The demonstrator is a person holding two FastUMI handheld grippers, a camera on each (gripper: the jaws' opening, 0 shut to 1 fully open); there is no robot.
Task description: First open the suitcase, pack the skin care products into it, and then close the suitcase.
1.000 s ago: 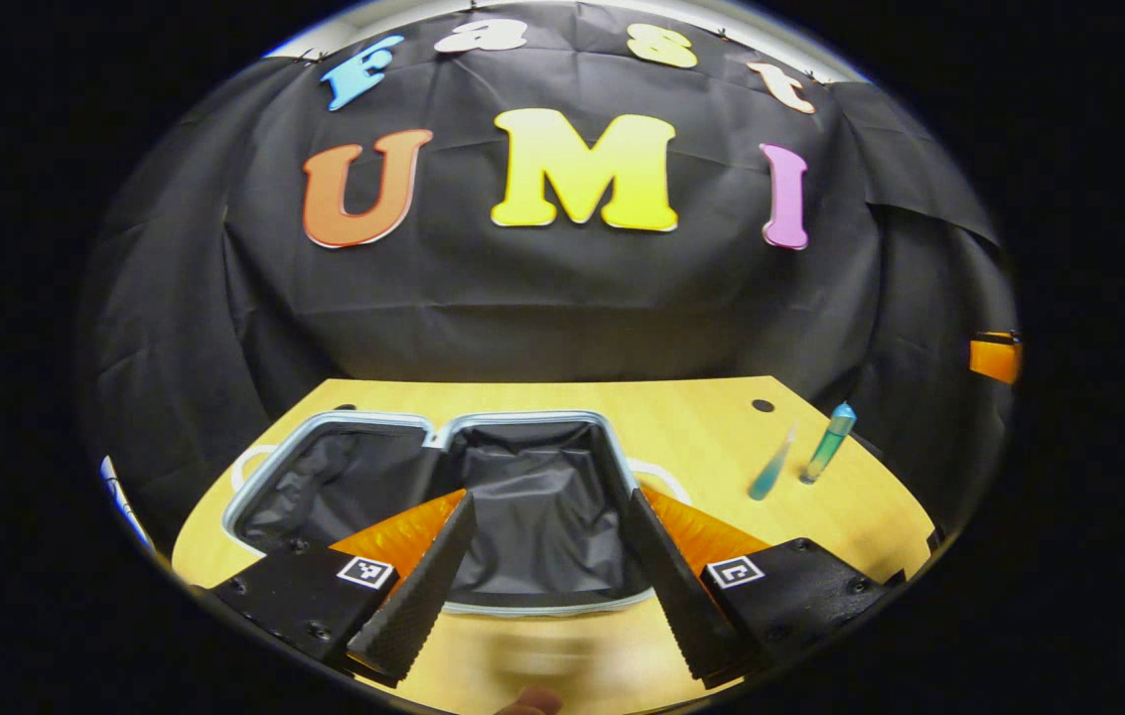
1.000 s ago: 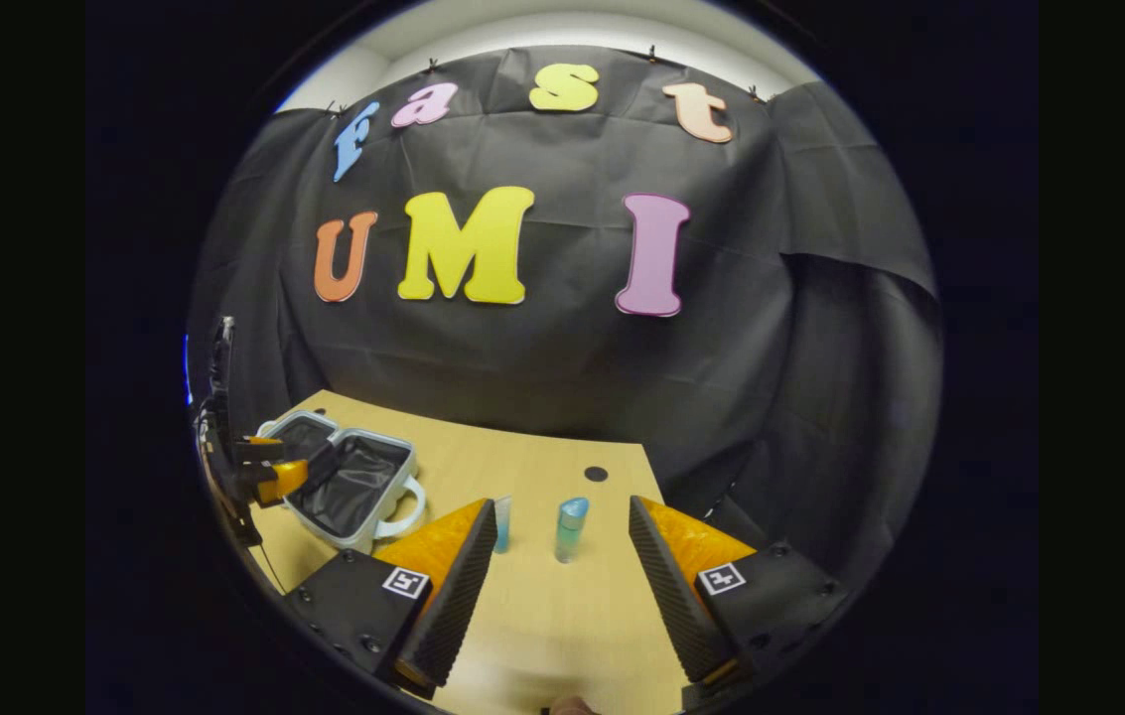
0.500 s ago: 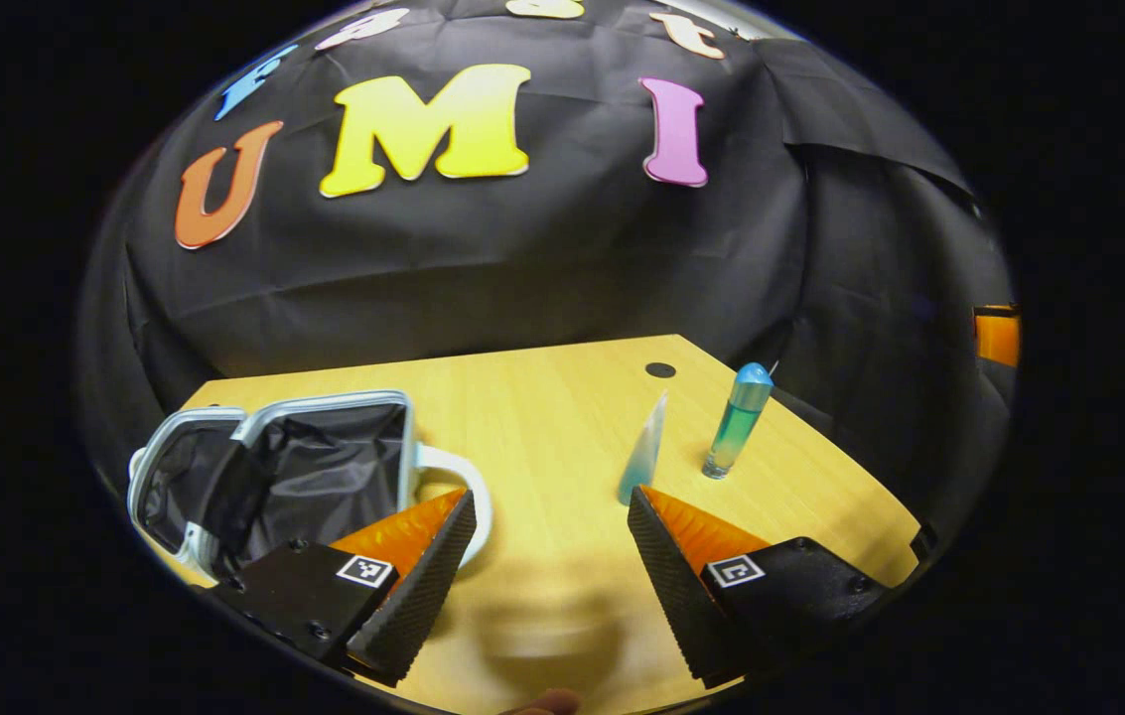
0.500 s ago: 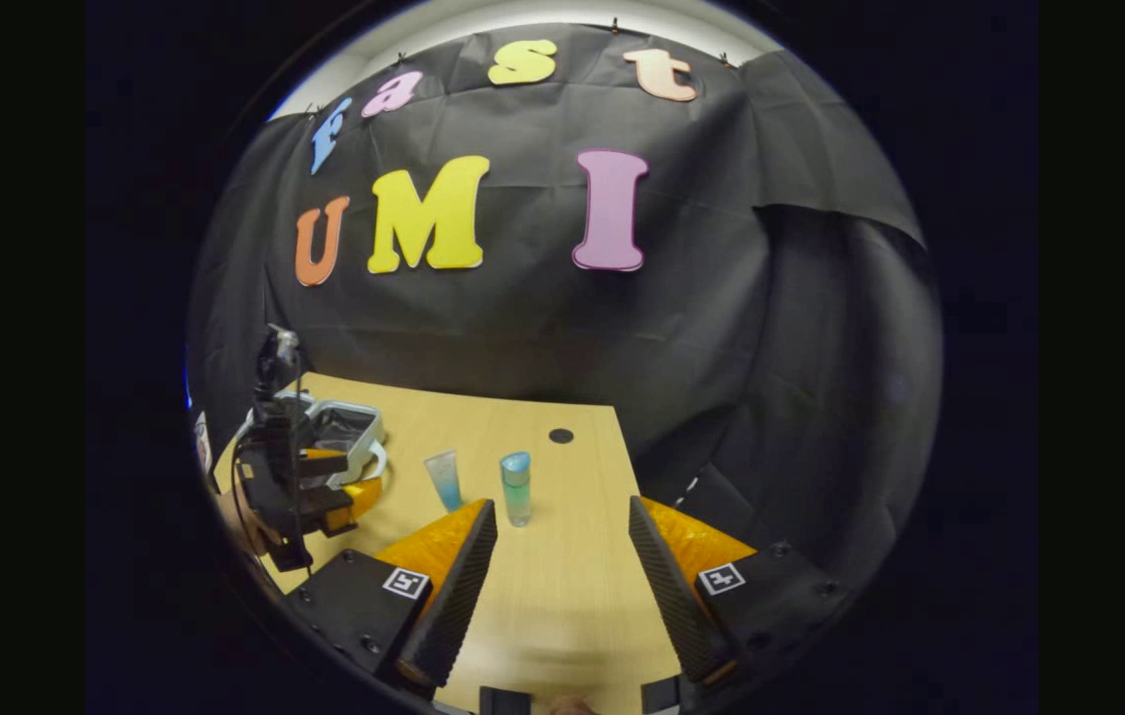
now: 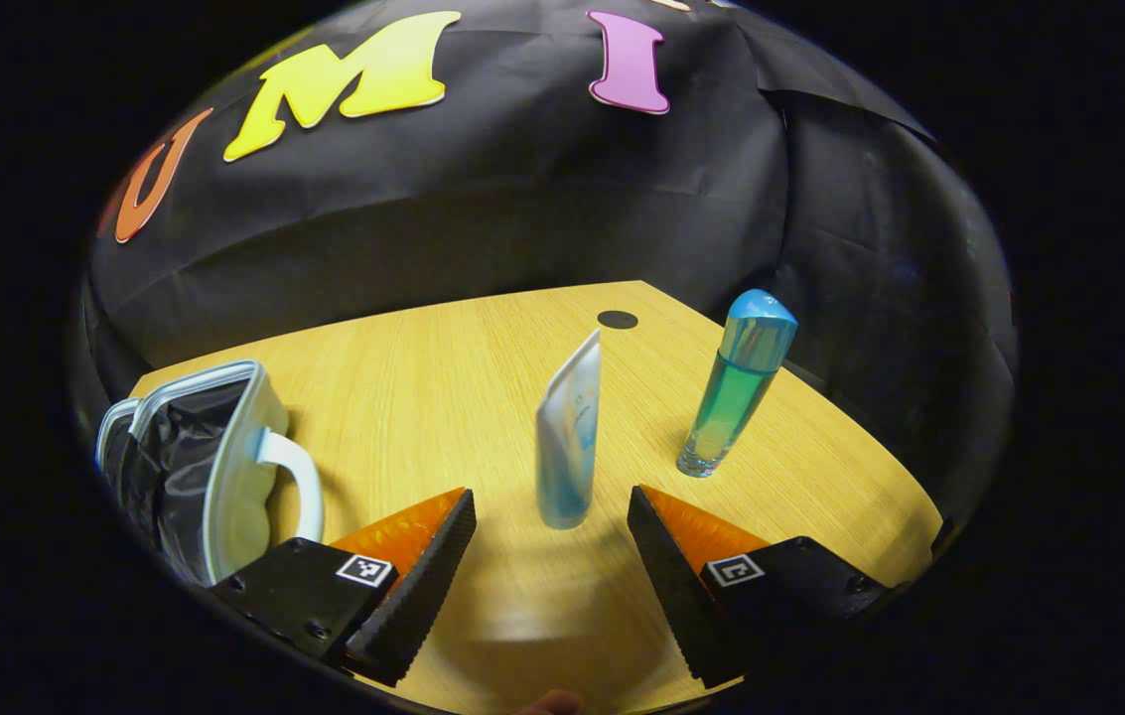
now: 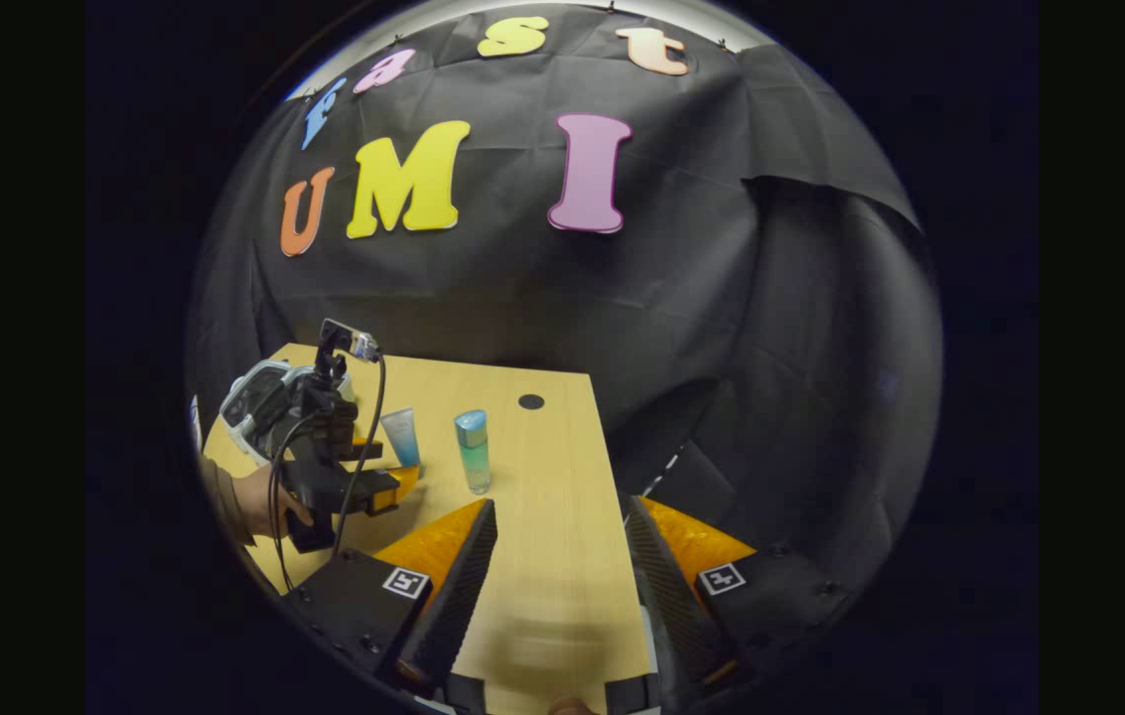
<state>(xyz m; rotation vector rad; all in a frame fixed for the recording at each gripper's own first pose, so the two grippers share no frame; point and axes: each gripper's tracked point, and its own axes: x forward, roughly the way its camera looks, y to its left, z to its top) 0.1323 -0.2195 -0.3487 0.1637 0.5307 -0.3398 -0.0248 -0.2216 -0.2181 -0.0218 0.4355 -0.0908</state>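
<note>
Standing just beyond the wide-spread left gripper (image 5: 550, 556) (right gripper (image 6: 559, 566) likewise spread): tube (image 5: 569, 447).

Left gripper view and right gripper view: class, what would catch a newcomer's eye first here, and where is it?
A pale tube stands cap-down on the wooden table, just ahead of the open left tool. To its right stands a blue-green bottle. At the table's left edge lies the open suitcase, showing its dark lining and white handle.
</note>
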